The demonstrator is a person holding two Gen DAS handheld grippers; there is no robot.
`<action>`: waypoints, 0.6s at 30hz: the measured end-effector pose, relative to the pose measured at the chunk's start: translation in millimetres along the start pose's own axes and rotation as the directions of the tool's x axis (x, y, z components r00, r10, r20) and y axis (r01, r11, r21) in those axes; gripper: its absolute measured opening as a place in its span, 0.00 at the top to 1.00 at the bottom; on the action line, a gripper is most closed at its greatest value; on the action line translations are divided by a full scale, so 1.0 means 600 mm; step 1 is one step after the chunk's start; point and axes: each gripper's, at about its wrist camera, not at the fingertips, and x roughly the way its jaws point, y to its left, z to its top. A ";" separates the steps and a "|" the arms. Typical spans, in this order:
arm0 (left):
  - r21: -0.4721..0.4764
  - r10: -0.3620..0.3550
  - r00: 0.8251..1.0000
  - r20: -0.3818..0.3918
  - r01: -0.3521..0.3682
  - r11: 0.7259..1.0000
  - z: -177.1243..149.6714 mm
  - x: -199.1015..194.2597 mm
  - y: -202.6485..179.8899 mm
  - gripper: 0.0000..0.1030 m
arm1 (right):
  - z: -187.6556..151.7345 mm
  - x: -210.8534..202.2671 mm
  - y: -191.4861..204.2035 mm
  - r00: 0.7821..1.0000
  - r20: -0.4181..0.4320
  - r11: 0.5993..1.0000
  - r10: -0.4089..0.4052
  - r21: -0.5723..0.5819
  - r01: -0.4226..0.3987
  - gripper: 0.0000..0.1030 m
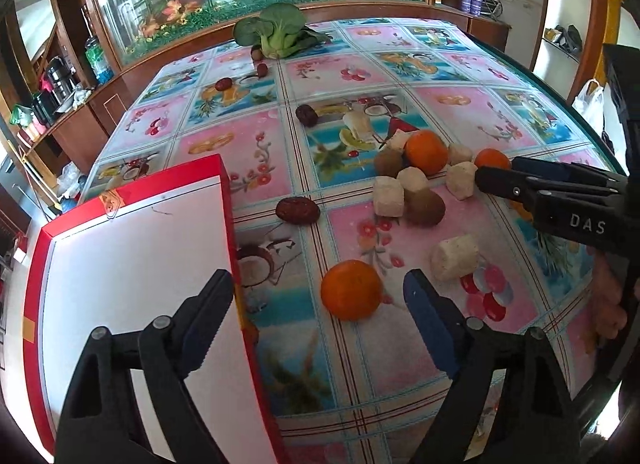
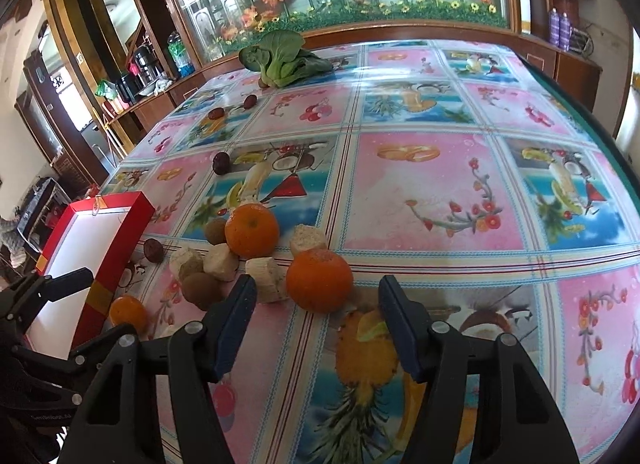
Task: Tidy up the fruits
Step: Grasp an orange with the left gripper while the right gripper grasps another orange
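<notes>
Left gripper (image 1: 318,296) spread wide and holding nothing, low in the left wrist view, one finger over the white inside of the red cardboard box (image 1: 136,248) and the other finger over the flowered plastic tablecloth (image 1: 256,152). Round orange mandarin (image 1: 351,290) lying between these two fingers, a little nearer to the right one, just ahead of the tips and not touched. No long axis on this fruit, so no special turn of the wrist needed, in my judgement. Right gripper (image 2: 318,298) also wide and empty, low in the right wrist view, with a second orange mandarin (image 2: 319,281) just ahead of its tips, between them. Near it, toward the left of that frame, a heap of a third mandarin (image 2: 251,230), brown round kiwis (image 2: 202,290) and pale cut root pieces (image 2: 267,278). Dark red dates (image 2: 221,163) scattered further up the cloth, well apart, and a green leafy cabbage (image 2: 282,58) at the far edge. Each gripper nearest to its own mandarin; the box beside the left one, so probably a shorter way for that side.
</notes>
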 end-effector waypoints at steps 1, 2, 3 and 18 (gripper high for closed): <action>-0.001 -0.004 1.000 0.000 0.004 1.000 0.001 0.000 0.001 0.15 | 0.001 0.001 -0.001 1.000 -0.004 1.000 0.014 0.007 -0.014 0.45; -0.004 -0.011 1.000 -0.001 0.011 1.000 0.001 0.001 0.003 0.15 | 0.001 0.003 -0.002 1.000 -0.009 1.000 0.026 0.012 -0.026 0.50; -0.008 -0.017 1.000 -0.002 0.017 1.000 0.002 0.001 0.005 0.15 | 0.001 0.003 -0.003 0.999 -0.011 0.999 0.033 0.019 -0.033 0.51; 0.052 -0.070 0.997 -0.011 0.071 0.996 0.005 0.007 -0.004 0.30 | 0.001 0.000 -0.013 0.996 -0.013 0.995 0.084 0.063 -0.083 0.60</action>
